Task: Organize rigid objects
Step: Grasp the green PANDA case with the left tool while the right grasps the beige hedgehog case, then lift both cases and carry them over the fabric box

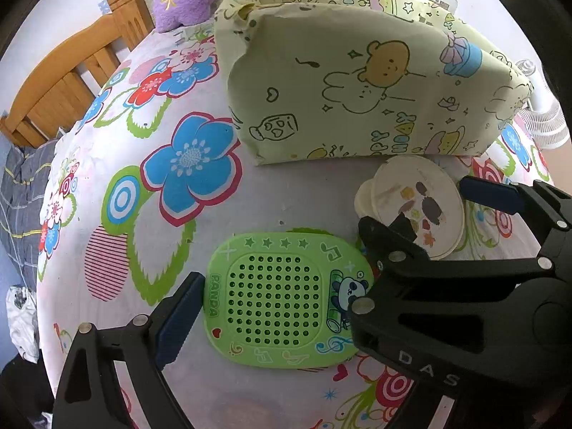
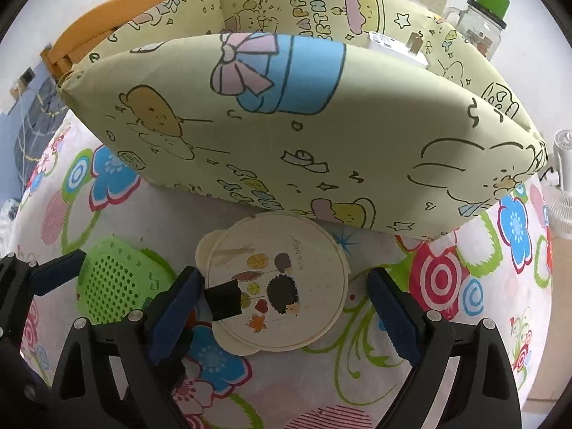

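Both grippers spread wide, nothing held.
L gripper [image 1: 271,307] straddles green panda grid [image 1: 282,300]; R gripper [image 2: 286,307] straddles round lid [image 2: 277,282] near fabric bin [image 2: 286,114], likely pickup prep.

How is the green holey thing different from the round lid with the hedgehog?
The green panda piece is squarish with rows of holes; the cream hedgehog lid is round and solid. The green piece says PANDA; the lid shows leaves and has small tabs. Both lie flat on the flowered cloth.
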`<state>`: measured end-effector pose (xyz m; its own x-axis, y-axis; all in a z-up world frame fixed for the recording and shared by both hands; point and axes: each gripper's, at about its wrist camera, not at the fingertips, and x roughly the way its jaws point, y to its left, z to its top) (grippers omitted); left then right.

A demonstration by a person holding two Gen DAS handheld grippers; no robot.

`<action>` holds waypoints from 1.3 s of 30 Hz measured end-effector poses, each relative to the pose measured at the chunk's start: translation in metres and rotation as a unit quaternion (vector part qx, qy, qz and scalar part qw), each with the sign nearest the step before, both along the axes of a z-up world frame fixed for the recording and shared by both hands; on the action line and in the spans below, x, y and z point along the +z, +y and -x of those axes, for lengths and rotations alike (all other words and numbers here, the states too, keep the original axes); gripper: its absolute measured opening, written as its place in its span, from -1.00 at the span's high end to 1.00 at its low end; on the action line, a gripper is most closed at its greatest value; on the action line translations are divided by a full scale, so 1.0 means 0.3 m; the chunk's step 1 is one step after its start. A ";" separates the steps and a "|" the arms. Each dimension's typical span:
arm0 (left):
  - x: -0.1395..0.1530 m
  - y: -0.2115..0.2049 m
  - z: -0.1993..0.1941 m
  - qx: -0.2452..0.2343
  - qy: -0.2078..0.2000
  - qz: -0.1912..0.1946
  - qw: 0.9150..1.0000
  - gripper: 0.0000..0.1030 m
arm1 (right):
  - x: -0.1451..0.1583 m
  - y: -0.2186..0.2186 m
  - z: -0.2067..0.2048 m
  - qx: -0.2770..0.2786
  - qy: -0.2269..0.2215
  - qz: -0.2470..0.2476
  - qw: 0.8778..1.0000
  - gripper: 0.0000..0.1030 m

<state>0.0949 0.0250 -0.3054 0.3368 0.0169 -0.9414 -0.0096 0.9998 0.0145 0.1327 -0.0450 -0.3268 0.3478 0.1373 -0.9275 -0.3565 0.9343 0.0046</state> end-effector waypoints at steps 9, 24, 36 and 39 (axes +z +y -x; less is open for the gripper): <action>0.012 -0.043 0.026 0.002 -0.001 -0.007 1.000 -0.85 | 0.024 -0.015 0.044 0.002 -0.004 -0.008 1.000 -0.54; 0.062 -0.162 0.067 -0.019 -0.017 -0.011 1.000 -0.84 | 0.099 -0.162 0.107 -0.034 -0.010 -0.025 0.999 -0.54; 0.162 -0.245 0.118 -0.027 -0.040 -0.012 0.999 -0.84 | 0.218 -0.264 0.157 -0.049 -0.039 -0.031 0.998 -0.54; 0.197 -0.261 0.122 -0.033 -0.050 -0.013 0.998 -0.84 | 0.249 -0.306 0.163 -0.056 -0.048 -0.035 0.997 -0.54</action>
